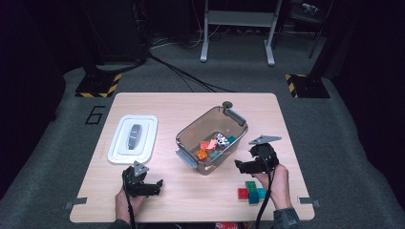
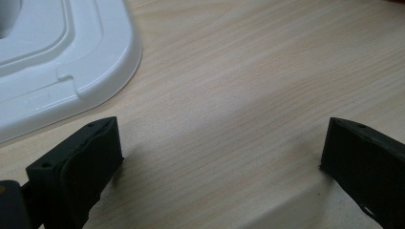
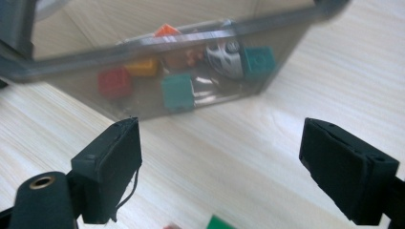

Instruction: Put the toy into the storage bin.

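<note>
A light wooden worktop (image 1: 143,200) is sitting on grey carpet (image 1: 344,143), lit from above while the room behind is lying in darkness. Yellow-and-black striped bases (image 1: 98,86) are flanking it, black cables (image 1: 186,74) are trailing across the floor, and a grey metal frame (image 1: 239,28) is standing beyond

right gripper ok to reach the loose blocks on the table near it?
Probably yes. The right gripper is open with nothing between its jaws, and the loose blocks sit on bare table just beside that hand. The clear bin lies on the other side, not in between.
</note>
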Demonstrator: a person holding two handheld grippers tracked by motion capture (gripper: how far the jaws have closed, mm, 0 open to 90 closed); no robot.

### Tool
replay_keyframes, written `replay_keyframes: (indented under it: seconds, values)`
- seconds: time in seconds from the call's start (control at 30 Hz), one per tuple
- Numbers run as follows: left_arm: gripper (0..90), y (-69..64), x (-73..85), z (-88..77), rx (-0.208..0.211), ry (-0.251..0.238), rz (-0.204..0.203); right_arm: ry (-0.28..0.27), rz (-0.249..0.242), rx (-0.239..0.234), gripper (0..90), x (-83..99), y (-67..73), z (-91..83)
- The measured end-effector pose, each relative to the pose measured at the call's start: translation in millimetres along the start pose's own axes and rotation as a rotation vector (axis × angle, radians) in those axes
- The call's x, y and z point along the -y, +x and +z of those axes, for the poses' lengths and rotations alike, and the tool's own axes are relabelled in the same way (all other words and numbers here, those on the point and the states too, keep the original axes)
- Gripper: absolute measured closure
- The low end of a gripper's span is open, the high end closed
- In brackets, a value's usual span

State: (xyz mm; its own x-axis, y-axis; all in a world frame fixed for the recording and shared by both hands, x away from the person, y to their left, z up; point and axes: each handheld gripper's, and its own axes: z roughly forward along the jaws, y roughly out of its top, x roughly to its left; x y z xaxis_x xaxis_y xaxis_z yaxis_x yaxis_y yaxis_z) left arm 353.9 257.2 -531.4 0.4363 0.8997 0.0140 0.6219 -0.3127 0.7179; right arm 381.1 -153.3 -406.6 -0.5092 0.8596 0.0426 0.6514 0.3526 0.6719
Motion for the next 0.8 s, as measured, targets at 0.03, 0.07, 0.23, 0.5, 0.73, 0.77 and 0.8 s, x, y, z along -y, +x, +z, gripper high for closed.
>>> replay_keyframes:
  seconds: [0.03,0.07,0.23,0.5,0.73,0.77,0.8]
  values:
    - [0.1,-0.1,0.0,0.0,0.000,0.000,0.000,0.001,0.004,0.001,13.3,3.7,-1.8,0.1]
    - [0.1,-0.2,0.0,0.0,-0.001,-0.001,0.000,0.000,0.014,0.004,13.1,8.3,-3.4,0.2]
    - [0.1,-0.1,0.0,0.0,0.000,0.000,0.000,0.007,0.048,0.011,12.3,24.4,-9.3,-0.2]
    - [0.1,-0.2,-0.1,-0.2,0.001,0.001,0.002,0.018,0.088,0.037,11.9,47.0,-17.2,-2.3]
    - [0.2,-0.1,-0.1,-0.3,-0.001,0.000,0.006,0.031,0.126,0.050,11.6,66.1,-21.0,-2.0]
    - [0.2,-0.2,-0.1,-0.3,-0.002,0.000,0.005,0.031,0.119,0.051,11.5,68.9,-22.4,-1.6]
    - [0.2,-0.1,-0.1,-0.3,-0.002,0.000,0.006,0.032,0.126,0.057,11.2,71.7,-22.6,-1.2]
